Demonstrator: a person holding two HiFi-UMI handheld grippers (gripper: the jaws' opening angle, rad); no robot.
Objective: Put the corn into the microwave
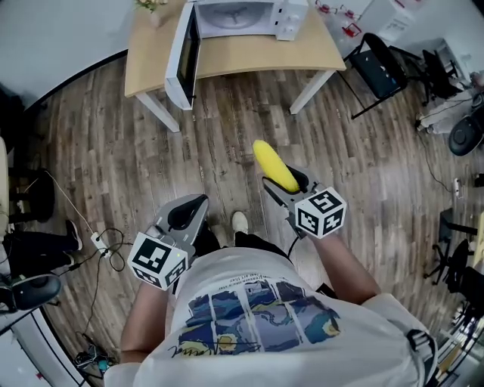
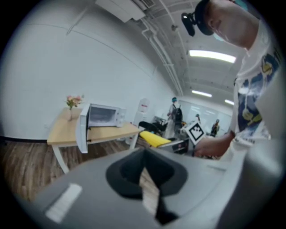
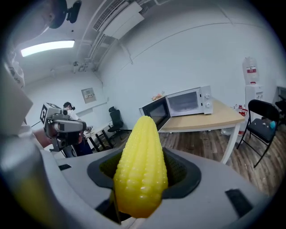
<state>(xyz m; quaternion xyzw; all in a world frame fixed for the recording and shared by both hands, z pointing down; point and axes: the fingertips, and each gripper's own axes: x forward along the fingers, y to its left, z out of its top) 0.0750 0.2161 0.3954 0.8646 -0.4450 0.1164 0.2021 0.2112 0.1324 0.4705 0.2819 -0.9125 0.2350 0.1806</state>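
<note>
We are at the carrying step. The right claw (image 1: pixel 282 183) is clamped on the corn (image 1: pixel 274 165), whose free end points toward the microwave (image 1: pixel 236 17) but is well short of it. The left claw (image 1: pixel 187 215) has its jaws drawn together with nothing between them, and it hangs farther from the microwave than the right one.

The microwave's door (image 1: pixel 181 59) stands swung open on its left side, so we judge that no opening is needed. What remains is the approach and the placing. The next move calls for closing the gap to the microwave. We must then steer the corn in past the open door without clipping it, lower it onto the cavity floor, and only then let the jaws part. The cob looks rounded and may roll once freed.

The microwave sits on a light wooden table (image 1: pixel 249 54) with white legs, backed by a pale wall. A small vase of flowers (image 2: pixel 71 103) stands on the table to the microwave's left. Plank flooring (image 1: pixel 113 143) lies between us and the microwave, and a black chair (image 1: pixel 378 69) stands to its right. Cables (image 1: pixel 106 246) trail on the floor far from the microwave.
</note>
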